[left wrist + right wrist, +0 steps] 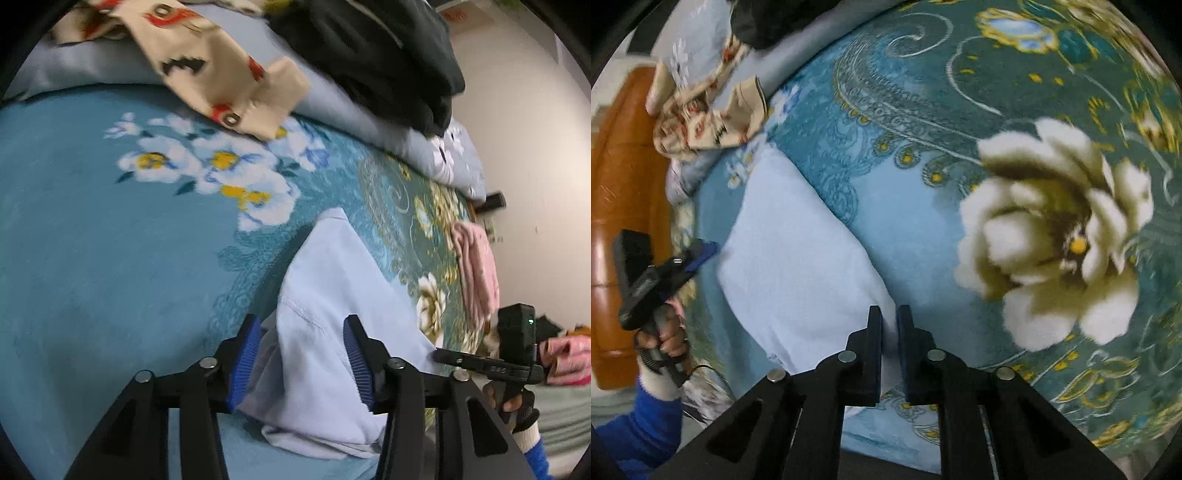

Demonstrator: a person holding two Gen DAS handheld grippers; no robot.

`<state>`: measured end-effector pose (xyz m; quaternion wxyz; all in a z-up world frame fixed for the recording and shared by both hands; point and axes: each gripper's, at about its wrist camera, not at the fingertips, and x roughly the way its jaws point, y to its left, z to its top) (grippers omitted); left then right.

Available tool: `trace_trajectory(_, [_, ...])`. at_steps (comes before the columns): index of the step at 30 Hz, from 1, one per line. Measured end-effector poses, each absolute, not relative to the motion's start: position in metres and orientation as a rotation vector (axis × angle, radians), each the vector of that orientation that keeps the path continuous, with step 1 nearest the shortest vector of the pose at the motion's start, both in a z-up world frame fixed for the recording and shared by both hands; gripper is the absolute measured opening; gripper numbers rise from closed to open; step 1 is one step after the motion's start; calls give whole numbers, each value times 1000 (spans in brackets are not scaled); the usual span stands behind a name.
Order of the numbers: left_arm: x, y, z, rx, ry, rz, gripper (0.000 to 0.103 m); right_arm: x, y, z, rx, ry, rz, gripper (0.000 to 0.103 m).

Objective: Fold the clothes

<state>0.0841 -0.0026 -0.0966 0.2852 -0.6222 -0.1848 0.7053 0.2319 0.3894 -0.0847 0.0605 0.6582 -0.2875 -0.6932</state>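
Note:
A pale blue garment (325, 295) lies folded long and narrow on a teal flowered bedspread (92, 240). My left gripper (299, 369) is open just above its near end, with a blue pad on either side of the cloth and neither pressing on it. In the right wrist view the same garment (798, 251) runs down into my right gripper (889, 321), whose jaws stand almost together with a thin edge of the cloth pinched between them. The left gripper (698, 254) shows at the garment's far side, held by a hand. The right gripper (443, 356) reaches the garment's right edge.
A beige patterned cloth (221, 74) and a dark garment (369, 55) lie on pale grey bedding (351, 110) at the far side. A pink garment (476, 266) hangs over the bed's right edge. A wooden board (620, 184) borders the bed.

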Motion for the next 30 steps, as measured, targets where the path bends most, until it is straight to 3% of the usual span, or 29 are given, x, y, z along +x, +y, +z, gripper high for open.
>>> trace_trajectory(2, [78,3,-103,-1660,-477,1851,56,255,403,-84,1905,-1040,-2162,18])
trace_trajectory(7, [67,21,-123,-1678,-431,1737,58,328,417,-104,1656,-1534,-2174,41])
trace_trajectory(10, [70,36,-131,-1699,-371,1677,58,358,408,-128,1586,-1746,-2090,41])
trace_trajectory(21, [79,46,-135,-1685,-351,1685,55,331,366,-147,1605,-1766,-2055,47])
trace_trajectory(23, [81,47,-134,-1686,-324,1699,51,328,360,-147,1580,-1780,-2054,44])
trace_trajectory(24, [82,48,-133,-1687,-305,1711,45,327,357,-147,1581,-1782,-2058,35])
trace_trajectory(25, [84,49,-133,-1687,-287,1722,40,326,355,-148,1595,-1783,-2063,15])
trace_trajectory(26, [85,50,-132,-1684,-277,1730,32,326,353,-149,1613,-1790,-2063,9])
trace_trajectory(30, [95,52,-119,-1650,-259,1774,21,324,354,-143,1590,-1805,-2073,8])
